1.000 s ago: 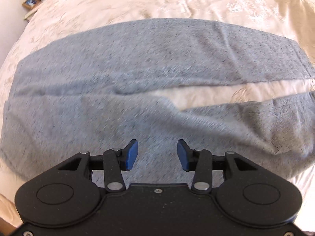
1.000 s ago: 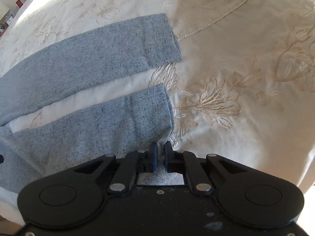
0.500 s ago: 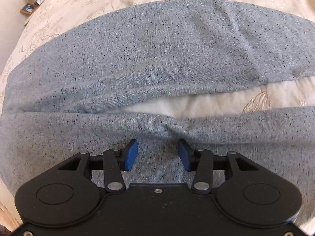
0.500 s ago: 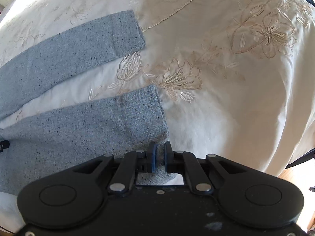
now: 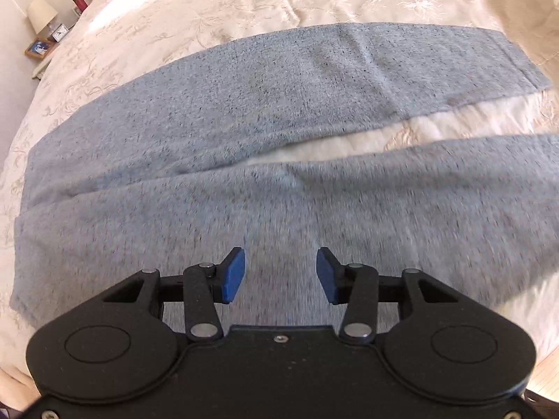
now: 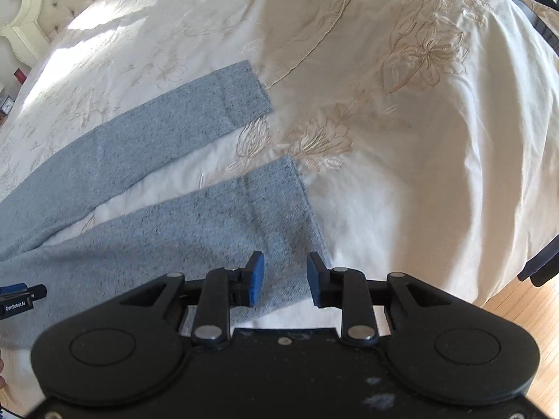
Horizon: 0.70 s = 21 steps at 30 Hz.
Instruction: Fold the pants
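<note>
Right tool [image 6: 284,277] now open over pants [image 6: 157,230] hem

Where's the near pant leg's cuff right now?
In the right wrist view, the cuff lies flat on the bedspread, just ahead of the open right gripper.

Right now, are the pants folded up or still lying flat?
Spread flat. Both legs of the pants lie apart on the bedspread, with bedspread showing between them.
</note>
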Each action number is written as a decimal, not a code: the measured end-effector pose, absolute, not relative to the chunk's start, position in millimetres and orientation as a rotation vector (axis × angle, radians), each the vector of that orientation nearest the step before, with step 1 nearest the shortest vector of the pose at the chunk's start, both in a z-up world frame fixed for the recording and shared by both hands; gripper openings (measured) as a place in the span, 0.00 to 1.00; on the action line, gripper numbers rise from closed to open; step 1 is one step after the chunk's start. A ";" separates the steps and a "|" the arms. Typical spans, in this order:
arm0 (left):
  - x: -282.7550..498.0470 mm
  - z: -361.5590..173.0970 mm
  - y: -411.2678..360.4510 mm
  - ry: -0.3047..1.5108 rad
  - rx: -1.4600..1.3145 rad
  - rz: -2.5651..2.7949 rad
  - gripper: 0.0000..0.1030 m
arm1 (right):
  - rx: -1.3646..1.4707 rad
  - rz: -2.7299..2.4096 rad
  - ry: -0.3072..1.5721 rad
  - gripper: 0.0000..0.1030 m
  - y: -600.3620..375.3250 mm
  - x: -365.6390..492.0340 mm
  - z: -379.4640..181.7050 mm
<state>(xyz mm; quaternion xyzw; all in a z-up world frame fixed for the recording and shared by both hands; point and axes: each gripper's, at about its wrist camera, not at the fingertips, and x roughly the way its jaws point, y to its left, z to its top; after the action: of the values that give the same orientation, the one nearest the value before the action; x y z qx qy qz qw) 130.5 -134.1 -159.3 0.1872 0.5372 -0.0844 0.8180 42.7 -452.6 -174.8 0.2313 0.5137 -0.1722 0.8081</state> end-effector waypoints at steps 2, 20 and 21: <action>120.9 -153.7 -128.2 1.143 0.393 -0.176 0.52 | 0.527 -0.385 1.126 0.28 -447.5 38.1 -183.4; 103.0 -150.3 -124.2 1.130 0.385 -0.164 0.52 | 0.560 -0.420 1.127 0.29 -485.3 105.4 -197.7; 101.8 -149.4 -125.7 1.125 0.385 -0.171 0.52 | 0.575 -0.425 1.117 0.29 -488.4 102.6 -194.9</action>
<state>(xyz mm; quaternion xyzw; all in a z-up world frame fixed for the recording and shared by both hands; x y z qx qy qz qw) 101.8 -125.7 -149.4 0.1813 0.5293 -0.0804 0.8250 102.6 -488.4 -194.9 0.2670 0.5184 -0.1971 0.7881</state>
